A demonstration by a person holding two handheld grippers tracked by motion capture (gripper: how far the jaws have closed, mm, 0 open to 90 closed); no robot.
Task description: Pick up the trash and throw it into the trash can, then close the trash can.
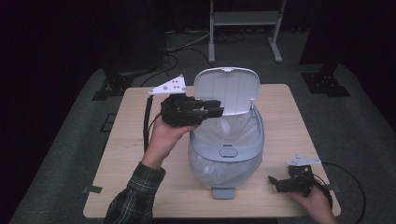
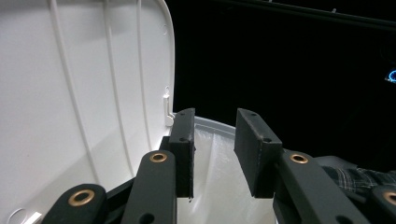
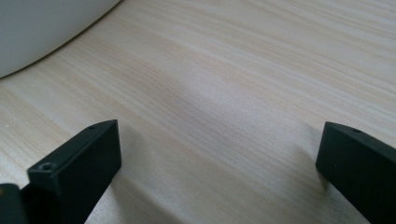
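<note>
At the bin's raised lid [image 1: 227, 89], the left tool [image 1: 215, 109] hovers.
Its jaws stand parted, pinching nothing; the right tool [image 1: 275, 182] rests spread on the bench [image 1: 280, 121].

bin [image 3: 37, 28] cropped, right claw [image 3: 219, 172] tips cut

No readable text, labels, brand marks, nos. or signs anywhere. Bin lid [image 1: 227, 89] & bin body [image 1: 226, 151]: plain, no print or logo. Table [image 1: 280, 121]: bare wood grain, no markings. Gripper plates and jaws: just holes/screws, no lettering. Background too dark to read anything.
</note>
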